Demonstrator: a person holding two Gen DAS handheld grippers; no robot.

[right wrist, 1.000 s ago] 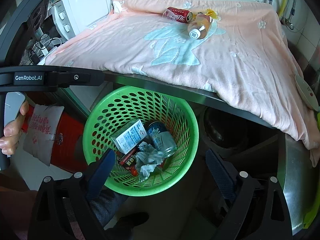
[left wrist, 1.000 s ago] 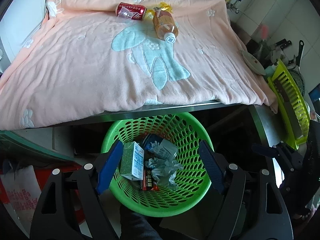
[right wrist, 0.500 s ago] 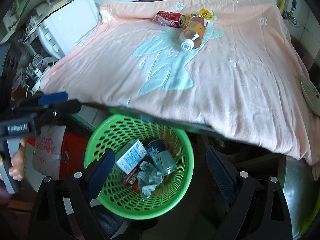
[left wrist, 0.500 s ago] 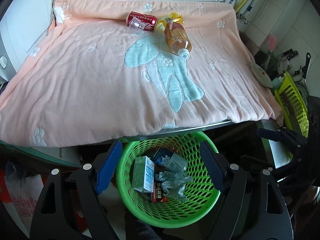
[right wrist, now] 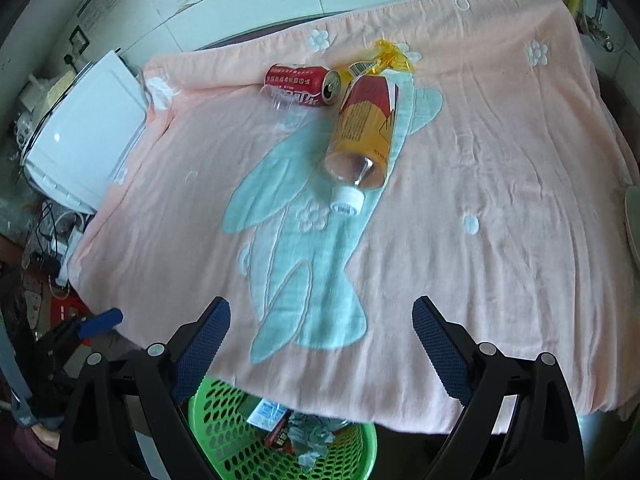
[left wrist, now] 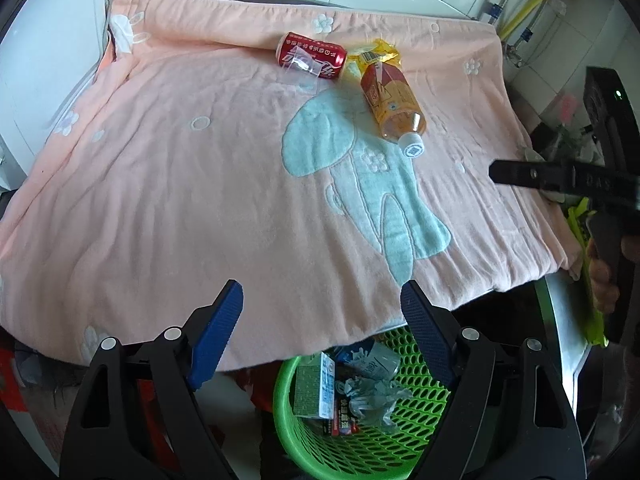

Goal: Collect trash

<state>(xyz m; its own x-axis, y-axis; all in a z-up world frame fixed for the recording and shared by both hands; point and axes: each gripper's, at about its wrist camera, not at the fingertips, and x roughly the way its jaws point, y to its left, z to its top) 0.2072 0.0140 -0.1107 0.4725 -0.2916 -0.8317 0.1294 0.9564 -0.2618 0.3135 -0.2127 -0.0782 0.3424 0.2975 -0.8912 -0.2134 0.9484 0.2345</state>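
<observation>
Both the left gripper (left wrist: 320,316) and right gripper (right wrist: 320,332) hang released and empty over the near bench edge, presumably to reach the far red can (right wrist: 302,85) and bottle (right wrist: 362,136).

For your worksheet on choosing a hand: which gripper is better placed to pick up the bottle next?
Probably the right gripper: open and empty, with the bottle almost straight ahead. For the left gripper, the bottle sits off to the side.

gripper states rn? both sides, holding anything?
Left gripper: open, nothing between the pads, above the pink blanket.
Right gripper: open, holding nothing, above the same blanket.
</observation>
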